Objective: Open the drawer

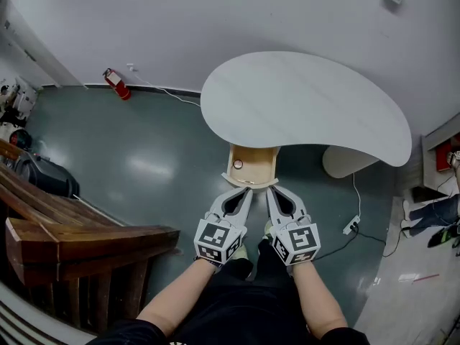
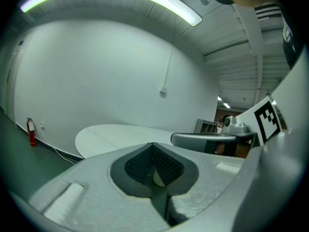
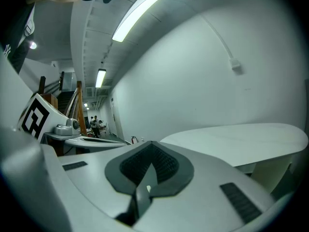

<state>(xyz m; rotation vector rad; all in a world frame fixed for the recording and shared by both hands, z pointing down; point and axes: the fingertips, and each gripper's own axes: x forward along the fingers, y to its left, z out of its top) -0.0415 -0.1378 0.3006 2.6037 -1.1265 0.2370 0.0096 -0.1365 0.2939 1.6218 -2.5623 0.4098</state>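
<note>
Head view: shows wooden drawer [image 1: 251, 165] poking out from under near edge of white table [image 1: 309, 106], centre frame, small round item [image 1: 238, 164] inside, type unclear; puts left gripper [image 1: 246, 191] and right gripper [image 1: 272, 191] side by side just at 6 o'clock of drawer, tips aimed at 12 o'clock; contact with drawer front not readable; left gripper view: shows jaws pressed together, nothing between; right gripper view: same, closed and empty; red fire extinguisher [image 1: 117, 84] at 10 o'clock by wall.
</note>
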